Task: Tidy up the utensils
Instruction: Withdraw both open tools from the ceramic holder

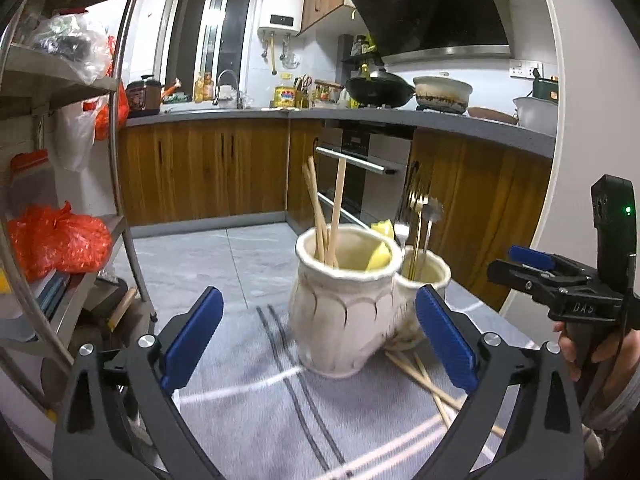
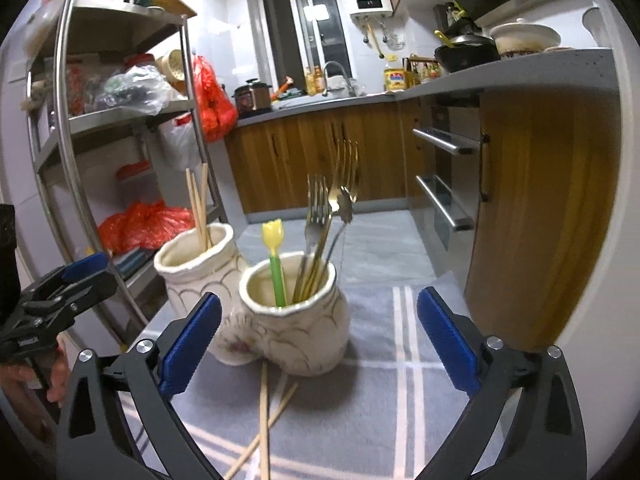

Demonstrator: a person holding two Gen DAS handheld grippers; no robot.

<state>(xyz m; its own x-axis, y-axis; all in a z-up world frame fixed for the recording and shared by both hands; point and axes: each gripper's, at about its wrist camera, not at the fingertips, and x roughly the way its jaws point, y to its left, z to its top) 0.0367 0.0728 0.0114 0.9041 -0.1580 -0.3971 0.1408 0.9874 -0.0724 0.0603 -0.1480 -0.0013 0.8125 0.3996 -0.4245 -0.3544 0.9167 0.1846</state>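
Observation:
Two cream ceramic jars stand joined on a grey striped cloth (image 2: 380,392). One jar (image 1: 340,312) (image 2: 196,276) holds wooden chopsticks (image 1: 326,216) (image 2: 198,210). The other jar (image 2: 296,320) (image 1: 426,280) holds metal forks (image 2: 320,220), a spoon and a green stick with a yellow tip (image 2: 276,264). Two loose chopsticks (image 2: 264,420) (image 1: 428,384) lie crossed on the cloth in front of the jars. My left gripper (image 1: 320,344) (image 2: 88,276) is open and empty before the chopstick jar. My right gripper (image 2: 320,344) (image 1: 516,264) is open and empty before the fork jar.
A steel shelf rack (image 2: 64,128) with red bags stands at the left. Wooden kitchen cabinets (image 1: 200,172), an oven (image 1: 356,176) and a grey counter with pots (image 1: 440,92) run along the back and right. A grey tiled floor lies beyond the table edge.

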